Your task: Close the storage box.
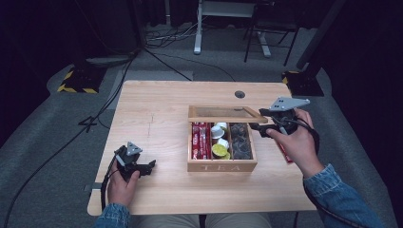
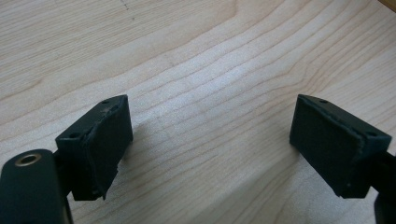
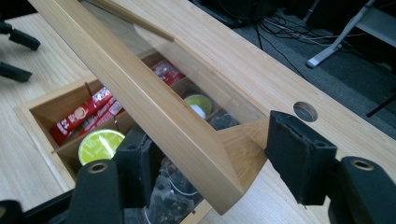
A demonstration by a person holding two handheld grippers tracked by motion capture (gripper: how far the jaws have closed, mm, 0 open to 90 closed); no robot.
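- Sitting across most of the high view is the light wooden table (image 1: 157, 118), with a round cable hole (image 1: 240, 94) near its far edge.
- Right of centre on it stands the wooden tea box (image 1: 222, 166), with "TEA" on its near wall. Its glass-paned lid (image 1: 227, 114) is raised on the far side, tilted up over the compartments.
- Inside, the left compartment holds red packets (image 1: 201, 140), the middle one has round pods, one with a lime-green top (image 1: 219, 150), and the right one is full of dark wrapped bits (image 1: 240, 141), too murky to name.
- At the lid's right end is the right gripper (image 3: 215, 158), held in the person's right hand (image 1: 297, 140). Its jaws straddle the corner of the lid frame, and they stand wider than the wood. I can't see a pad actually pressing on it, so it reads as loose around the corner, not pinching.
- Way over at the near left, well apart from the box, the left gripper (image 2: 210, 140) lies low over bare table in the left hand (image 1: 122, 185). Jaws spread wide, nothing between them.
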